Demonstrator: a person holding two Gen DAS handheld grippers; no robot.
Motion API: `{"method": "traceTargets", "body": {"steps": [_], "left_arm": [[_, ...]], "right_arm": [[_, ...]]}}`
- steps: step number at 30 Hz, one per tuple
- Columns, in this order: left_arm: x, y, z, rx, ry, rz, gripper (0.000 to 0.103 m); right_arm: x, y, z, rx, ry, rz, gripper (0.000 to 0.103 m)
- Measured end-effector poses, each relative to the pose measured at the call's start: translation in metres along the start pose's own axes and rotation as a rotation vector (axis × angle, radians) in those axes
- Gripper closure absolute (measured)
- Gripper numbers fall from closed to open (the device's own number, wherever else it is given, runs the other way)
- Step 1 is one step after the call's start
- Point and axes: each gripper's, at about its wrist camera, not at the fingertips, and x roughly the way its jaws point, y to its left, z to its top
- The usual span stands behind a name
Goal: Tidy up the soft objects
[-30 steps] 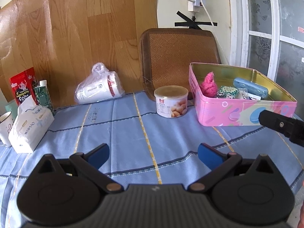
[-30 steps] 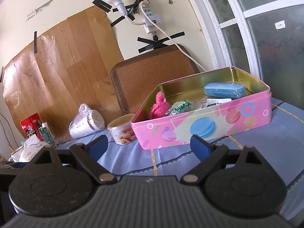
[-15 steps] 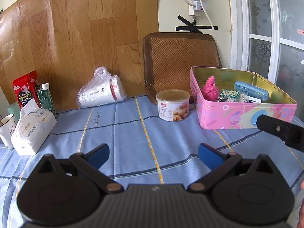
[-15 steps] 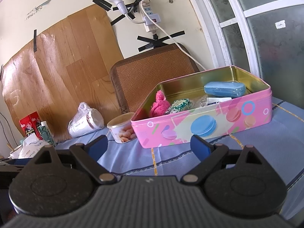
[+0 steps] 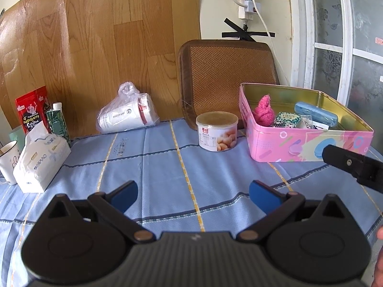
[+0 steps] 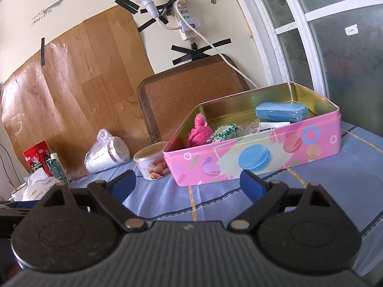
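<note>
Hovering over the blue checked tablecloth, the left gripper is holding its jaws spread wide with nothing between them; the right gripper is likewise gaping and empty, facing the pink macaron tin. The soft things are sitting at the tin's left end: a pink fuzzy sock touching a green-and-white knitted piece, with a blue hard case lying farther right. Reaching in low is risking a knock against the tin's near wall, which would probably be sliding the light tin across the cloth. A wide grab is likely catching both soft pieces together. The peanut can, just beside the tin's left wall, could be tipping if the left gripper is swinging across.
</note>
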Motion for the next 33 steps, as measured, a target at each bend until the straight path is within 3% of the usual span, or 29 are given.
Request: {"method": "traceTargets", "body": {"steps": [10, 33], "left_arm": [[-0.0007, -0.0015, -0.0001, 0.008, 0.014, -0.052, 0.000], [-0.0026, -0.0065, -0.0007, 0.039, 0.018, -0.065, 0.000]], "right_arm": [[0.0004, -0.0002, -0.0001, 0.000, 0.001, 0.001, 0.007], [-0.0006, 0.0010, -0.0004, -0.006, 0.002, 0.003, 0.007]]}}
